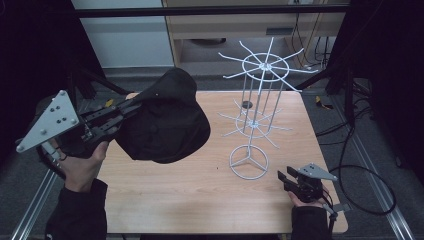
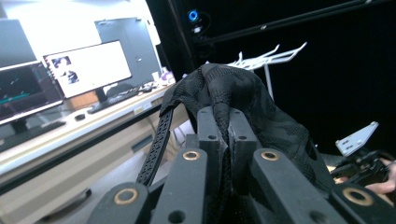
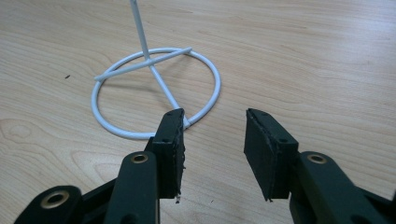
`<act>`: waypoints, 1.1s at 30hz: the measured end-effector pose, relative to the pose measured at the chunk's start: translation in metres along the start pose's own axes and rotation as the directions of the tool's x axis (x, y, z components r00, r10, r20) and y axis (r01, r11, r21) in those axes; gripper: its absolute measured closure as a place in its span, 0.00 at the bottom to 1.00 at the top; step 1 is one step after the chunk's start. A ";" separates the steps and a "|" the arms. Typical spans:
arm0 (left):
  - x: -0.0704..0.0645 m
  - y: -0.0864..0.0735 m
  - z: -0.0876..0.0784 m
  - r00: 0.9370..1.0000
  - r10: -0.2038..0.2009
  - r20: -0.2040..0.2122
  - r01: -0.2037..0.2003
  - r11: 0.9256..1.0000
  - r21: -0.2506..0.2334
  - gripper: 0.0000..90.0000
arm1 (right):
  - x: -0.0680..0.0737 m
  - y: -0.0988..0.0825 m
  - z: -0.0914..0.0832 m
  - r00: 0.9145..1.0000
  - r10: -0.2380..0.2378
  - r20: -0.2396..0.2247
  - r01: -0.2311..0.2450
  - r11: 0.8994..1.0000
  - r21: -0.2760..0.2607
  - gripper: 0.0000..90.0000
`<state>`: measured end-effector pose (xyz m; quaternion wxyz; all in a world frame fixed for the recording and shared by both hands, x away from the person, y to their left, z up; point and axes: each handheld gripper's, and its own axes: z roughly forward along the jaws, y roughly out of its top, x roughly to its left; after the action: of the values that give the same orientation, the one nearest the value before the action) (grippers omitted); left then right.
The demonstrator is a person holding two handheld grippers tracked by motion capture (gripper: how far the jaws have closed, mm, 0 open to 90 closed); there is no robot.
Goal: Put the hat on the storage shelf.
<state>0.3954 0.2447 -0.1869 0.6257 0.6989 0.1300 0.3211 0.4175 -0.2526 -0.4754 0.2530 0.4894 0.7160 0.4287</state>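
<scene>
A black cap hangs above the left half of the wooden table. My left gripper is shut on its fabric. In the left gripper view the jaws pinch a fold of the cap, and its adjuster strap dangles to the left. A white wire rack with radiating hooks stands right of centre on a ring base. My right gripper rests low just right of that base. Its jaws stand open with nothing between them, and the rack's pole is just beyond.
A small dark round object lies on the table behind the rack. Cables run over the floor to the right. Black frame posts flank the table. A desk with monitors lies beyond in the left gripper view.
</scene>
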 end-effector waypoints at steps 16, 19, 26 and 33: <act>-0.003 0.032 0.026 0.991 -0.051 0.125 0.064 0.992 -0.105 0.96 | 0.000 0.000 0.002 1.000 0.007 -0.001 -0.007 1.000 -0.002 0.65; -0.001 0.034 0.039 0.985 -0.068 0.159 0.086 0.990 -0.110 0.96 | 0.000 0.000 0.002 1.000 0.008 -0.003 -0.008 1.000 0.000 0.65; -0.001 0.023 0.073 0.968 -0.133 0.214 0.153 0.985 -0.076 0.96 | -0.001 0.000 0.003 1.000 0.004 -0.004 -0.004 1.000 0.002 0.65; -0.005 -0.008 0.101 0.964 -0.179 0.197 0.175 0.984 0.039 0.93 | 0.000 -0.001 0.004 1.000 -0.007 -0.007 0.007 1.000 0.007 0.65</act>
<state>0.4556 0.1635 -0.1970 0.6542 0.7199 0.1321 0.1907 0.4203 -0.2512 -0.4780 0.2503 0.4865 0.7200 0.4269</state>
